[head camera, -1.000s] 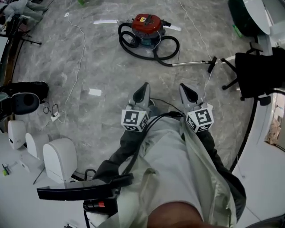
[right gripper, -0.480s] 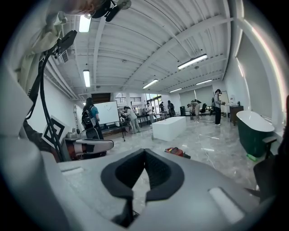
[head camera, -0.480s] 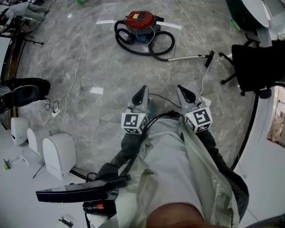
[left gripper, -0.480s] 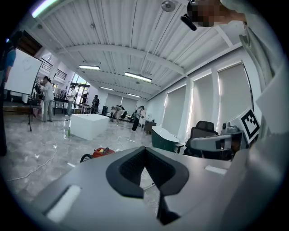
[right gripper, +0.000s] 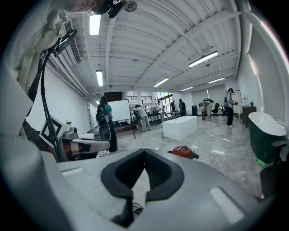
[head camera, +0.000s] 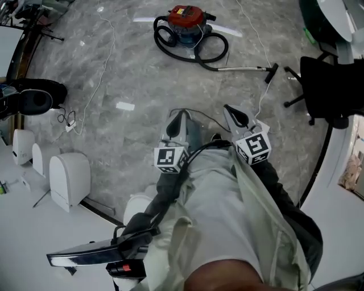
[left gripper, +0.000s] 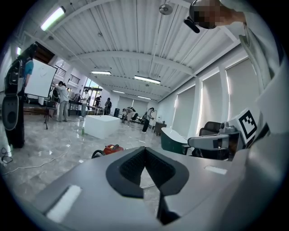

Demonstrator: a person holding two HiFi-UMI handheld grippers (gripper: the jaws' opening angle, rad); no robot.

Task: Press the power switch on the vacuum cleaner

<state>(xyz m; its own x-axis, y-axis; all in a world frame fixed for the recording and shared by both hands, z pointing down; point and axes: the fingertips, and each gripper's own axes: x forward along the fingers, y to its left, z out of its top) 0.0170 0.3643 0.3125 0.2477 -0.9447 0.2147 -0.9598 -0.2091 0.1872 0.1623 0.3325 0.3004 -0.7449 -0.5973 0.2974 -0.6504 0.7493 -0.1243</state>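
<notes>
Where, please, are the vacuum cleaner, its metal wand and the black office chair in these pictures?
vacuum cleaner (head camera: pixel 186 15), head view, on its red top cover.
metal wand (head camera: pixel 243 69), head view, middle of the tube.
black office chair (head camera: pixel 329 88), head view, on its black cushion.

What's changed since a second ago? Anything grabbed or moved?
Nothing was grabbed or let go. The vacuum cleaner and the floor around it slid slightly up the head view, so the person shifted or tilted. The left gripper and right gripper stay shut, empty, side by side, far from it.

Bright ceiling strip lights (right gripper: pixel 94 24), glossy floor glare, fisheye-warped edges, sharp focus
</notes>
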